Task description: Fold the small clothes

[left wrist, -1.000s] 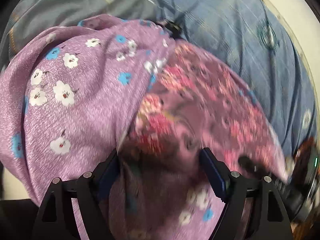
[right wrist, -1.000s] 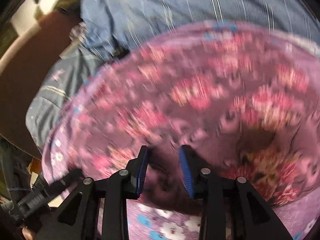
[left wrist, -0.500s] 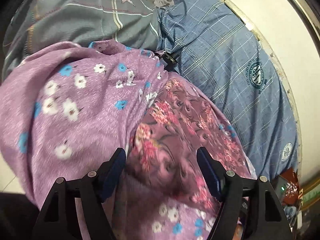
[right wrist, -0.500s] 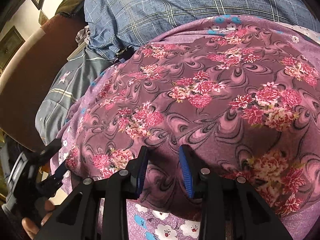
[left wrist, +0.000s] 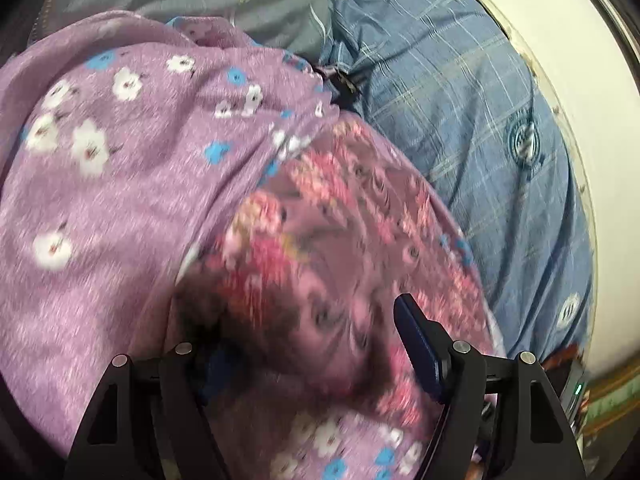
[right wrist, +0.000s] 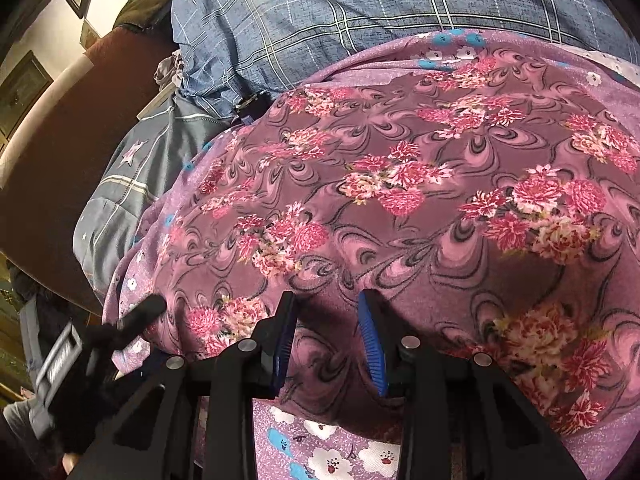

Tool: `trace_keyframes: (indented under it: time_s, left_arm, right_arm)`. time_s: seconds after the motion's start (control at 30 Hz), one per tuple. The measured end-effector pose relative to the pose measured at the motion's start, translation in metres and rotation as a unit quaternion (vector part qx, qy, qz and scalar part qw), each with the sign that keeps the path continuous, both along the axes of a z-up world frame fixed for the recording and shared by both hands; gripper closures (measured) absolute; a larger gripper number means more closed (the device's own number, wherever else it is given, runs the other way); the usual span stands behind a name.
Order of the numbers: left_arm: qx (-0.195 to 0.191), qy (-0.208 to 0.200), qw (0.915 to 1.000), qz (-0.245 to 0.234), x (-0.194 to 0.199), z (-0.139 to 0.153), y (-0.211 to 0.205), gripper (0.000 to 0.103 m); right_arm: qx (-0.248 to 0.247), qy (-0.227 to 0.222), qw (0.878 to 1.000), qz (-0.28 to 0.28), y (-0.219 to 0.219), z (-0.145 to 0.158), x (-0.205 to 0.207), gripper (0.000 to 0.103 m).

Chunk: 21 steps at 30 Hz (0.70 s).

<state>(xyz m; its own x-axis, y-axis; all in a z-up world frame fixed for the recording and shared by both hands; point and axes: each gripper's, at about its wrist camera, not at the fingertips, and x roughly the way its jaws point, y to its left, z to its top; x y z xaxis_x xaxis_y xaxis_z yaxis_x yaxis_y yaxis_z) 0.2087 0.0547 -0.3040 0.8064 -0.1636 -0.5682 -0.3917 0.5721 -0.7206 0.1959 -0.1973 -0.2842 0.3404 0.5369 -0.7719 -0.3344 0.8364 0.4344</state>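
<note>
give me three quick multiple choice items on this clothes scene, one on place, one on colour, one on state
1. The rose-print cloth lies on:
A. the lilac small-flower sheet
B. bare wood
C. a tray

2. The checked cloth behind is:
A. red
B. blue
C. yellow

3. The right tool has its fingers:
A. pressed flat together
B. apart, with rose-print cloth between them
C. out of view

Answers:
1 A, lilac shows round its edges.
2 B, blue with pale lines.
3 B, a gap shows between the blue pads.

The right tool [right wrist: 327,340], fingers apart, presses on the rose-print cloth [right wrist: 420,200] over lilac fabric [right wrist: 340,452].
</note>
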Motion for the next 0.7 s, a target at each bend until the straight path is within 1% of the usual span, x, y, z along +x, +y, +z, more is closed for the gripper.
trace_keyframes:
  time_s: [0.03, 0.1, 0.17, 0.2, 0.23, 0.27, 0.3, 0.33, 0.37, 0.4, 0.43, 0.47, 0.53, 0.57, 0.6, 0.7]
  left_arm:
    - [-0.005, -0.005, 1.0000, 0.005, 0.004, 0.001, 0.003, 0.032]
    - [-0.007, -0.019, 0.9998, 0.005, 0.011, 0.006, 0.007, 0.038]
    - [-0.008, -0.027, 0.9996, 0.003, 0.017, 0.009, 0.009, 0.048]
    - [-0.002, -0.032, 0.9995, 0.002, 0.019, 0.011, 0.009, 0.053]
    - [0.009, -0.033, 0.9994, -0.002, 0.022, 0.011, 0.008, 0.065]
    - [0.023, -0.033, 0.9991, -0.010, 0.024, 0.011, 0.005, 0.078]
    - [0.034, -0.034, 0.9987, -0.018, 0.029, 0.012, 0.002, 0.079]
    - [0.042, -0.039, 0.9981, -0.024, 0.037, 0.015, -0.002, 0.082]
    - [0.053, -0.039, 0.9974, -0.029, 0.039, 0.019, -0.004, 0.086]
    - [0.070, -0.035, 0.9963, -0.034, 0.042, 0.023, -0.008, 0.087]
    - [0.097, -0.033, 0.9938, -0.043, 0.045, 0.030, -0.014, 0.090]
    - [0.110, -0.039, 0.9920, -0.049, 0.046, 0.036, -0.018, 0.092]
    - [0.132, -0.046, 0.9883, -0.060, 0.046, 0.049, -0.028, 0.092]
    - [0.156, -0.052, 0.9839, -0.069, 0.046, 0.059, -0.038, 0.093]
    - [0.171, -0.057, 0.9806, -0.078, 0.047, 0.067, -0.046, 0.093]
    - [0.221, -0.076, 0.9660, -0.111, 0.051, 0.094, -0.078, 0.094]
  right_arm:
    - [0.002, 0.001, 1.000, 0.001, 0.000, 0.000, 0.001, 0.069]
    - [0.005, 0.002, 1.000, 0.001, -0.001, 0.000, 0.002, 0.069]
    - [0.006, 0.002, 1.000, 0.002, -0.001, 0.000, 0.002, 0.070]
    - [0.007, 0.001, 1.000, 0.001, 0.000, 0.000, 0.002, 0.070]
    - [0.007, -0.001, 1.000, 0.001, 0.000, 0.000, 0.002, 0.070]
    - [0.006, -0.003, 1.000, 0.002, 0.000, 0.000, 0.002, 0.073]
    - [0.002, -0.007, 1.000, 0.003, 0.001, 0.001, 0.001, 0.082]
    - [-0.009, -0.013, 1.000, 0.003, 0.002, 0.001, 0.001, 0.087]
    - [-0.019, -0.018, 1.000, 0.004, 0.002, 0.001, 0.001, 0.093]
    - [-0.020, -0.018, 1.000, 0.002, 0.001, 0.001, 0.002, 0.097]
    - [-0.011, -0.012, 1.000, -0.003, -0.003, 0.001, 0.004, 0.098]
    - [-0.003, -0.008, 1.000, -0.006, -0.006, 0.002, 0.005, 0.102]
    - [0.000, -0.008, 1.000, -0.015, -0.013, 0.004, 0.008, 0.103]
    - [0.003, -0.010, 1.000, -0.027, -0.020, 0.007, 0.010, 0.103]
    - [0.007, -0.013, 0.999, -0.038, -0.026, 0.009, 0.011, 0.103]
    - [0.032, -0.022, 0.996, -0.085, -0.056, 0.020, 0.019, 0.102]
